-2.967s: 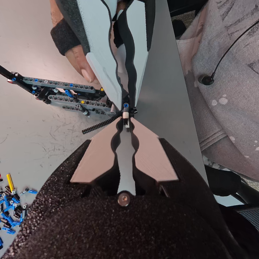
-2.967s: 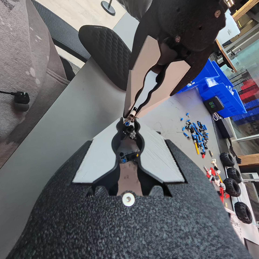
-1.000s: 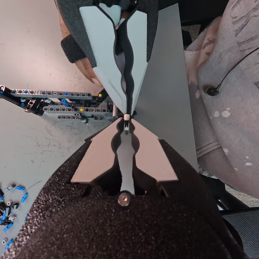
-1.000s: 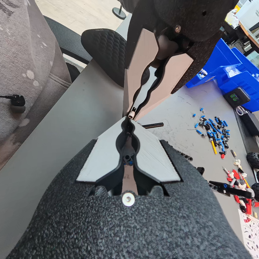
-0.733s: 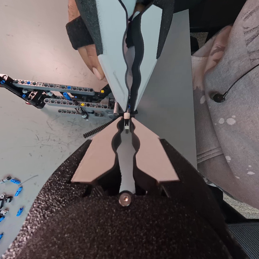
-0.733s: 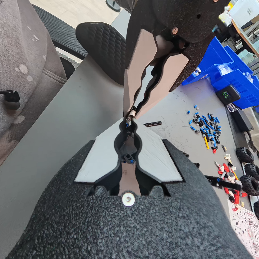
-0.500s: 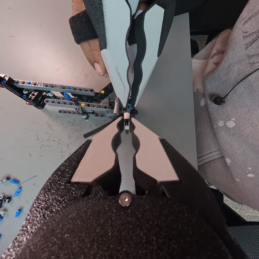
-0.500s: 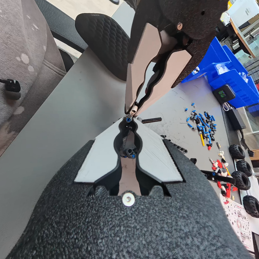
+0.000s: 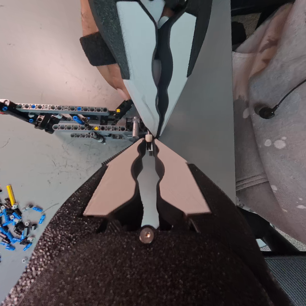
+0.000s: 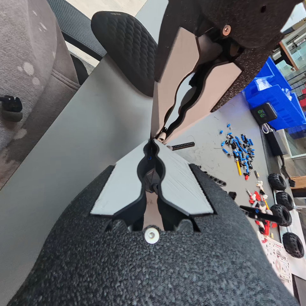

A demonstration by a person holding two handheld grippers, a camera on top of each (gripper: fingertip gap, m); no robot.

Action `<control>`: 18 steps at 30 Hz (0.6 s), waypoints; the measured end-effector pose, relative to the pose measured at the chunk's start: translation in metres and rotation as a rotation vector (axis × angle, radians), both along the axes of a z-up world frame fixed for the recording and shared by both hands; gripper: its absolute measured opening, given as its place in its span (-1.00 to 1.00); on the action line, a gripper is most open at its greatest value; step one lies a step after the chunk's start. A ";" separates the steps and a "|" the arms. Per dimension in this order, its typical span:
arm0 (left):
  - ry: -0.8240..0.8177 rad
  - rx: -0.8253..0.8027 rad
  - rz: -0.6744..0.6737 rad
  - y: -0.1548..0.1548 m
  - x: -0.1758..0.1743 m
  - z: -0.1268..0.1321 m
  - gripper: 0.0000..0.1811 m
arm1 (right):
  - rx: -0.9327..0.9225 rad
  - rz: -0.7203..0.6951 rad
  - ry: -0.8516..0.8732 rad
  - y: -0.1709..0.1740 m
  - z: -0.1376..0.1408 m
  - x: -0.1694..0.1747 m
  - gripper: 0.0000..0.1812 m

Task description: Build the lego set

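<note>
My left gripper (image 9: 149,142), with tan fingers, is shut on a small pin (image 9: 148,137) with a cream end and a black shaft. The cream end sticks out past the tips. My right gripper (image 10: 151,140), with pale grey fingers, is shut on the end of a long grey and black lego frame (image 9: 66,119). The frame reaches left over the table in the left wrist view, and its black end (image 10: 151,179) shows between the right fingers. The two grippers meet tip to tip above the table's near edge. The pin (image 10: 161,136) touches the frame's end; the joint itself is hidden.
A black spring (image 10: 183,146) lies on the table just past the tips. A pile of blue and black pins (image 10: 238,149) lies farther off, with black tyres (image 10: 279,198), red pieces (image 10: 258,200), an instruction sheet (image 10: 278,258) and blue bins (image 10: 278,102). A chair armrest (image 10: 125,49) and a person's grey clothing (image 9: 273,115) are near. Both grippers' tips are close together, under 4 cm apart.
The two grippers have closed in tip to tip. The blue pin on the frame's end, seen between the tips earlier, is now hidden. Both grips are unchanged.
</note>
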State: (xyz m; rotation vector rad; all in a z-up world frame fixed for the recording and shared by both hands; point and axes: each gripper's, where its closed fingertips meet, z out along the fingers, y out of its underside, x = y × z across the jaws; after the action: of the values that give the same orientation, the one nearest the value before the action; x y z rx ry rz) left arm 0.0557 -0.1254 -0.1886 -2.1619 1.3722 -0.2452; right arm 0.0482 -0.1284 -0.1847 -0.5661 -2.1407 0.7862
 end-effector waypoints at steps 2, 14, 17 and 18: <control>0.029 0.005 0.017 0.004 -0.002 0.000 -0.91 | -0.033 -0.020 -0.007 0.004 0.001 0.000 -1.00; -0.024 -0.014 0.009 0.004 0.001 0.000 -0.91 | 0.110 0.030 0.071 0.017 0.002 0.007 -0.84; -0.034 -0.015 0.015 0.004 0.000 0.000 -0.91 | 0.175 0.041 0.103 0.018 0.002 0.006 -0.89; -0.037 -0.016 0.017 0.004 0.000 0.000 -0.91 | 0.205 0.050 0.115 0.017 0.002 0.006 -0.89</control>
State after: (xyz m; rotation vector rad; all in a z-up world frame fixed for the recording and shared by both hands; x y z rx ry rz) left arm 0.0557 -0.1210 -0.1884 -2.1705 1.3354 -0.2898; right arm 0.0539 -0.1112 -0.1825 -0.3538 -2.1041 0.6014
